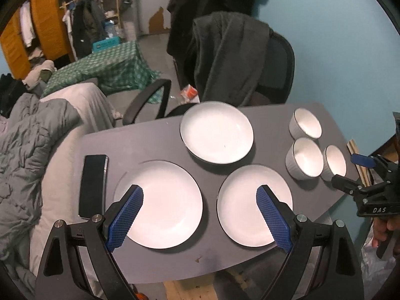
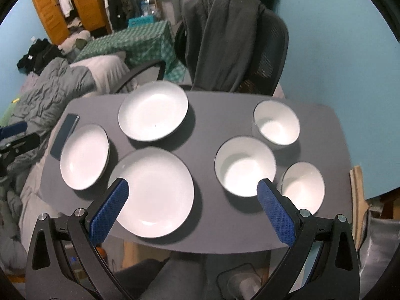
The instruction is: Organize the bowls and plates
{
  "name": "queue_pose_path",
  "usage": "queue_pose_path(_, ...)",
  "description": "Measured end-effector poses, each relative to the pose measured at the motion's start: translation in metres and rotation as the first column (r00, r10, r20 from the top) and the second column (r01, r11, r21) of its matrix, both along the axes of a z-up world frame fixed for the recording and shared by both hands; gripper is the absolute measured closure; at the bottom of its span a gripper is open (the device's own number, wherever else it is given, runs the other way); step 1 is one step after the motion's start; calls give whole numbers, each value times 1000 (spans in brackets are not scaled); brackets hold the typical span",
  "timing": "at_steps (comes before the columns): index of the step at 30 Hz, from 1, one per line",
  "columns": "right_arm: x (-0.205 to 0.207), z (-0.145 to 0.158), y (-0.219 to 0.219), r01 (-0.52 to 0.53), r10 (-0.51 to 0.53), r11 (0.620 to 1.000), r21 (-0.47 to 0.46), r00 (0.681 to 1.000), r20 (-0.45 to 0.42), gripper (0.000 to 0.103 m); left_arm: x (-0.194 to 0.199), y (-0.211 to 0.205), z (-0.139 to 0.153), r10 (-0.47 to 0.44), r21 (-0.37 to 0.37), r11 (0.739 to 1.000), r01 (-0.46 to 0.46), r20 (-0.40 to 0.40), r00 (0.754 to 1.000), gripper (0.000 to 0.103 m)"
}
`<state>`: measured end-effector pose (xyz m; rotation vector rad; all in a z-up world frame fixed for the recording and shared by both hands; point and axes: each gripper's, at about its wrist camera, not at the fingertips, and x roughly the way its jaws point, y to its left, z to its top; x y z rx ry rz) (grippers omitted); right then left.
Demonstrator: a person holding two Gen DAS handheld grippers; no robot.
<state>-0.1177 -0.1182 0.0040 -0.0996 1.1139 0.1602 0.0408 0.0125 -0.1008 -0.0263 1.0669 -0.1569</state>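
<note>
Three white plates lie on the grey table (image 1: 150, 145): one at the near left (image 1: 160, 205), one at the near right (image 1: 252, 205), one further back (image 1: 217, 132). Three white bowls (image 1: 306, 158) cluster at the table's right end. My left gripper (image 1: 200, 191) is open above the two near plates, holding nothing. In the right wrist view my right gripper (image 2: 193, 183) is open above the gap between the nearest plate (image 2: 155, 192) and the middle bowl (image 2: 246, 166), also holding nothing. Two more bowls sit behind (image 2: 276, 122) and to the right (image 2: 303, 187).
A dark phone (image 1: 92, 185) lies at the table's left end, beside the near-left plate. An office chair draped with a grey garment (image 1: 230, 57) stands behind the table. A bed with a grey duvet (image 1: 30, 145) borders the left side. Blue wall on the right.
</note>
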Motion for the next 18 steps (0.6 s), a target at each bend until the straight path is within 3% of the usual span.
queue_pose_path(11, 7, -66, -6, 25, -19, 999, 39, 989, -146, 3, 19, -28, -64, -104, -4, 995, 104, -85, 991, 10)
queue_pose_path(18, 9, -106, -9, 49, -37, 998, 47, 972, -233, 18, 31, -49, -102, -171, 30, 983, 179, -177, 969, 11)
